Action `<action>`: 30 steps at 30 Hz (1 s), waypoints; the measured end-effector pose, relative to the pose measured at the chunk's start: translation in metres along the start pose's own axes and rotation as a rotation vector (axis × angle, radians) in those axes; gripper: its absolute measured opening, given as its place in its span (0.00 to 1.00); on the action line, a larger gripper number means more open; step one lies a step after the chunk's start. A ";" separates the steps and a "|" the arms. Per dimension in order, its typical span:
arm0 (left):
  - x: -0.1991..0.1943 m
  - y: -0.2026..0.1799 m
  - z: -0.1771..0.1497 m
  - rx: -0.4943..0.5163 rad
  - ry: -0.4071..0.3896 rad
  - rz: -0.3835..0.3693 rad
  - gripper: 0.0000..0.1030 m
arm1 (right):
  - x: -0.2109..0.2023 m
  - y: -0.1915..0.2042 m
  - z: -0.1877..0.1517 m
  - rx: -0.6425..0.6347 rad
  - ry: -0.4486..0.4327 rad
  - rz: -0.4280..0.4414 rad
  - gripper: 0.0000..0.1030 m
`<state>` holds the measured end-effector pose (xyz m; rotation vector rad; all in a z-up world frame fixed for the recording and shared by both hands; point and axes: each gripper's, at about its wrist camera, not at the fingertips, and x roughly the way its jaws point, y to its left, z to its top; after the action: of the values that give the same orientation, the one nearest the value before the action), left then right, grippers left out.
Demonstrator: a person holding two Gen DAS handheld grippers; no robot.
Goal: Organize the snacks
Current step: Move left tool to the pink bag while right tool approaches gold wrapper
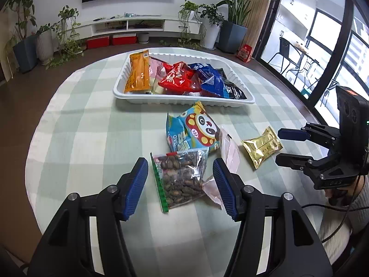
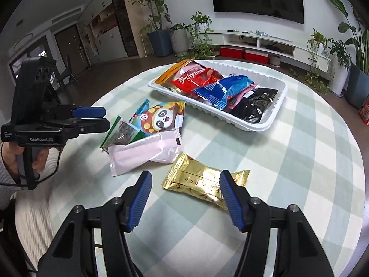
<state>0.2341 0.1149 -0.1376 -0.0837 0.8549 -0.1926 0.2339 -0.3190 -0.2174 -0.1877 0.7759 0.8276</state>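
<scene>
A white tray [image 1: 184, 101] at the back of the table holds several snack bags: orange, red, blue and black. In front of it lie a panda bag [image 1: 196, 131], a clear bag of seeds [image 1: 182, 180], a pale pink packet [image 1: 228, 152] and a gold packet [image 1: 261, 146]. My left gripper [image 1: 180, 161] is open, its blue pads on either side of the seed bag without touching it. My right gripper [image 2: 185, 175] is open too, over the gold packet [image 2: 203, 180]. The right gripper [image 1: 279, 146] shows at the right in the left wrist view. The left gripper [image 2: 106, 117] shows beside the seed bag [image 2: 122, 133].
The round table carries a green and white checked cloth [image 1: 92, 138]; its edge curves close on both sides. A hand in a light sleeve [image 2: 9, 161] holds the left gripper. Potted plants, a low TV shelf and red boxes [image 1: 108, 41] stand beyond the table.
</scene>
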 end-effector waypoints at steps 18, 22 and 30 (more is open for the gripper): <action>0.019 0.004 0.006 -0.042 0.042 -0.007 0.55 | 0.015 0.009 -0.006 -0.155 0.063 -0.064 0.65; 0.025 0.003 0.007 -0.039 0.051 -0.005 0.55 | 0.019 0.015 -0.007 -0.199 0.079 -0.074 0.70; 0.030 0.003 0.007 -0.025 0.057 0.000 0.55 | 0.021 0.015 -0.007 -0.228 0.085 -0.087 0.70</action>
<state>0.2588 0.1113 -0.1556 -0.1018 0.9142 -0.1852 0.2280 -0.2990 -0.2344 -0.4593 0.7462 0.8286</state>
